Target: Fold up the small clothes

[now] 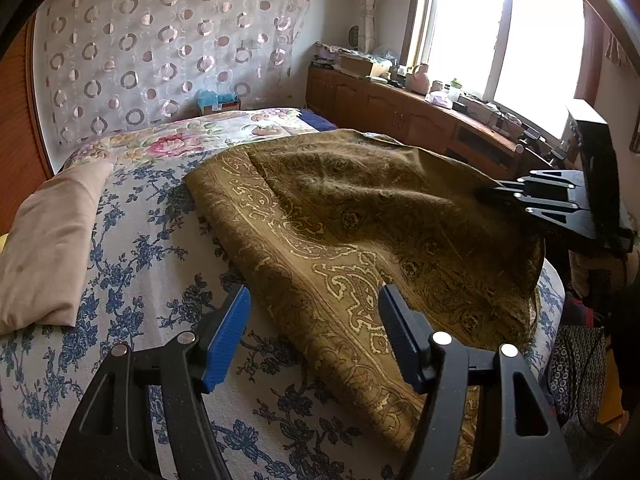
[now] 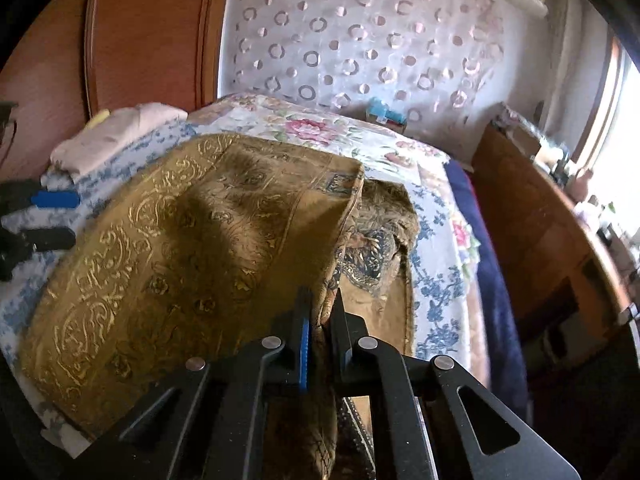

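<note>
My bed [image 1: 132,240] is the biggest thing here. It has a white cover with blue flowers, and a strip with pink roses [image 1: 176,144] at the far end, toward 12 o'clock in my left view.

On the bed lies the brown-gold cloth [image 1: 344,216] with curly patterns. It is a long piece. In my left view its long side runs from the near edge at about 5 o'clock up to about 11 o'clock, and its pale patterned border [image 1: 256,240] follows that same line. The cloth is partly doubled over, and its right edge is lifted off the bed at about 3 o'clock.

A pink pillow [image 1: 52,248] rests on the bed at 9 o'clock, well apart from the cloth. A wooden cabinet [image 1: 384,104] with small things on top stands under the window [image 1: 500,40] at 1 o'clock. A curtain with rings [image 1: 160,48] hangs behind the bed.

My right hand-held gripper [image 2: 320,320] is pinched tight on a bunched edge of the cloth and holds that edge up. In my right view the cloth [image 2: 180,264] spreads from the pinch out toward 9 and 10 o'clock.

My left hand-held gripper [image 1: 314,332] is spread wide with nothing in it. It hangs over the near border of the cloth, with one blue pad [image 1: 228,340] over the bed cover and the other over the cloth.
</note>
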Available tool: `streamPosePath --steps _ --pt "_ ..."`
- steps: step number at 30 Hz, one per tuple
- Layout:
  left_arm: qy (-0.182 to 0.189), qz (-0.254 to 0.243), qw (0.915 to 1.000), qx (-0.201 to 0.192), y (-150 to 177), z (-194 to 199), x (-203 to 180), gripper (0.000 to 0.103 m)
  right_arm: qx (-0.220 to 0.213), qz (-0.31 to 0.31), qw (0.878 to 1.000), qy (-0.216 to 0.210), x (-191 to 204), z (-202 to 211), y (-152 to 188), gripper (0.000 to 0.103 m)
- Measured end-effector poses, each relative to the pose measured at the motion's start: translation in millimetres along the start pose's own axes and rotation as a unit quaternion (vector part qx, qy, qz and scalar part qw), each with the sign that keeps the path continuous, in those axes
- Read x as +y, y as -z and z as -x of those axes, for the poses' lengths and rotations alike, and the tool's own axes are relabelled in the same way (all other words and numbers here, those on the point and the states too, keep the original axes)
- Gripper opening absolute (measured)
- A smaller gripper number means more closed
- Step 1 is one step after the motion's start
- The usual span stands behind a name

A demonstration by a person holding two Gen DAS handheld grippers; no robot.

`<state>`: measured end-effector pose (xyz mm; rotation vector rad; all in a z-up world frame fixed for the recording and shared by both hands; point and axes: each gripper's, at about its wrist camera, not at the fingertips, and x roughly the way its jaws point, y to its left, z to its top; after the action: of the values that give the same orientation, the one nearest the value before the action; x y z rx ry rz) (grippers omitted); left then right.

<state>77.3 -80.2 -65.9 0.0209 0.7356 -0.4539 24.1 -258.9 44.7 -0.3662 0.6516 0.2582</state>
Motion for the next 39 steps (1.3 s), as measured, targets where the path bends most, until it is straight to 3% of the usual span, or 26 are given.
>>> streamPosePath --steps 6,10,15,22,29,30,31,32,33,36,39 --pt "0.004 0.000 1.0000 0.003 -0.2 -2.4 -0.6 0.067 0.010 -0.009 1.000 0.003 4.1 3.6 2.0 0.008" --pt "0.006 -0.001 1.0000 0.005 0.1 -4.1 -1.8 0.067 -0.001 -0.013 0.999 -0.034 5.0 7.9 0.2 0.007" --pt "0.004 -0.001 1.0000 0.005 -0.2 -4.1 -0.1 0.067 -0.009 -0.019 0.999 -0.049 -3.0 5.1 -2.6 0.003" --pt "0.007 0.001 1.0000 -0.004 -1.4 1.2 1.1 0.067 -0.044 -0.062 0.996 -0.035 -32.0 42.3 6.1 0.002" --pt "0.007 0.013 0.9999 -0.008 -5.9 0.1 6.9 0.067 0.018 -0.073 0.996 -0.043 -45.9 16.1 32.1 0.003" --pt "0.008 0.014 0.9998 -0.008 -7.3 0.0 8.1 0.068 0.019 -0.071 0.996 -0.043 -47.9 13.1 29.1 0.008" --pt "0.008 0.014 0.9998 -0.008 -9.0 -0.3 9.2 0.078 0.016 -0.071 0.996 -0.041 -51.0 10.9 25.1 0.018" --pt "0.008 0.014 0.9998 -0.012 -11.9 -0.1 11.3 0.082 0.010 -0.073 0.996 -0.040 -55.5 9.4 19.0 0.025" --pt "0.008 0.014 0.9998 -0.014 -14.3 -0.1 13.2 0.082 0.003 -0.074 0.996 -0.040 -58.8 8.2 11.7 0.039" --pt "0.001 0.012 0.9998 -0.017 -25.3 -3.1 20.0 0.083 -0.017 -0.062 0.997 -0.047 -66.2 -6.2 -17.4 0.042" --pt "-0.023 0.012 0.9994 -0.025 -33.7 -4.4 25.7 0.083 -0.002 -0.049 0.996 -0.078 -69.5 -41.7 -43.9 0.042"
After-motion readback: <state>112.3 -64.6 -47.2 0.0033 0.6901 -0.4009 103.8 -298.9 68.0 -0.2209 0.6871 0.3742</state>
